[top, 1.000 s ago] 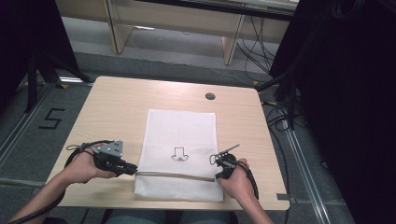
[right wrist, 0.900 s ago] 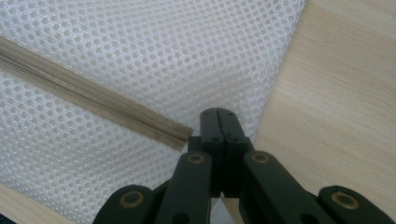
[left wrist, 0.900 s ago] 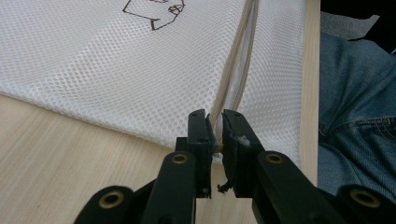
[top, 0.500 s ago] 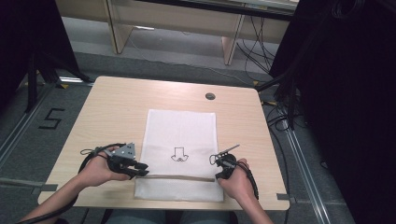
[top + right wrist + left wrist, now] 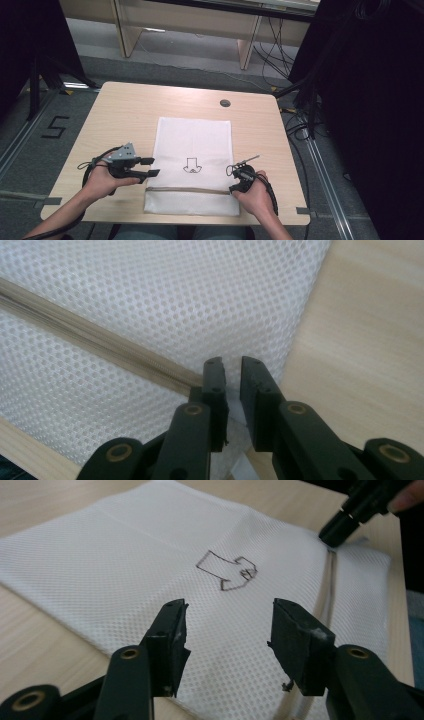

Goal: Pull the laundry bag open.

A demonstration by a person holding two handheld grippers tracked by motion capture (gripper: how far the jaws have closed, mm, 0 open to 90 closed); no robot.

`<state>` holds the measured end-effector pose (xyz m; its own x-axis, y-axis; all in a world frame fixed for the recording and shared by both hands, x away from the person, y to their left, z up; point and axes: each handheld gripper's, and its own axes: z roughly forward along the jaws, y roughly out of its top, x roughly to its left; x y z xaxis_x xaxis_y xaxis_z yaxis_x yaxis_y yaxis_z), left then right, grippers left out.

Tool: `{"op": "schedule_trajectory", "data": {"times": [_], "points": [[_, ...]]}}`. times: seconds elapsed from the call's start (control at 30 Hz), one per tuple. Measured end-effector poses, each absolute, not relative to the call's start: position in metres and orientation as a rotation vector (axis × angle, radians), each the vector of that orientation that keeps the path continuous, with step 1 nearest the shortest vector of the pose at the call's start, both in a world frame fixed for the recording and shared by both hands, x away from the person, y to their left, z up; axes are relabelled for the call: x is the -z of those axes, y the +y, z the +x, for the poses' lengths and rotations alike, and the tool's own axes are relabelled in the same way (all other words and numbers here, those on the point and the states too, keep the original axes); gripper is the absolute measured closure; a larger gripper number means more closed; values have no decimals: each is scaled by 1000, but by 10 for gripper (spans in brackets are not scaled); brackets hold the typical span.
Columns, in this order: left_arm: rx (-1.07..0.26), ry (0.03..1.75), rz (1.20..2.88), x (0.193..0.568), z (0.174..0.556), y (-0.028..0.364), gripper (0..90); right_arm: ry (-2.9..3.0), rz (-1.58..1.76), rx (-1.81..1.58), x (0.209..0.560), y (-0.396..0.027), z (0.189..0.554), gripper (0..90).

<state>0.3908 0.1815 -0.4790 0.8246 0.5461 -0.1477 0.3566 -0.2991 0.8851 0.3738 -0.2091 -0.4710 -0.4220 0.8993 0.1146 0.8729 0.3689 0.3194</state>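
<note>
A white mesh bag (image 5: pixel 192 145) lies flat on the table, with a hand-drawn arrow (image 5: pixel 191 165) on it and a tan zipper (image 5: pixel 187 190) across its near end. My left gripper (image 5: pixel 154 167) hovers at the bag's left edge. Its jaws have just been opening and stand wide, with nothing between them (image 5: pixel 227 615). My right gripper (image 5: pixel 234 186) rests at the zipper's right end (image 5: pixel 165 372). Its jaws have just been opening too and stand a narrow gap apart (image 5: pixel 232 365), with only mesh showing in the gap. The right gripper's tip (image 5: pixel 350 515) also shows in the left gripper view.
The wooden table (image 5: pixel 125 115) has bare room left, right and beyond the bag. A round cable hole (image 5: pixel 225 103) sits near its far edge. Cables trail on the floor at the right (image 5: pixel 295 130).
The left gripper's jaws have gone from shut to wide open beside the bag's left edge. The right hand has stayed at the zipper's end.
</note>
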Motion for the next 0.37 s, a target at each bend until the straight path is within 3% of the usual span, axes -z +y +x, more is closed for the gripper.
{"op": "schedule_trajectory", "data": {"times": [0.37], "points": [[-297, 906, 1770, 479, 402, 212, 404, 2405, 1505, -741, 452, -224, 374, 721]]}}
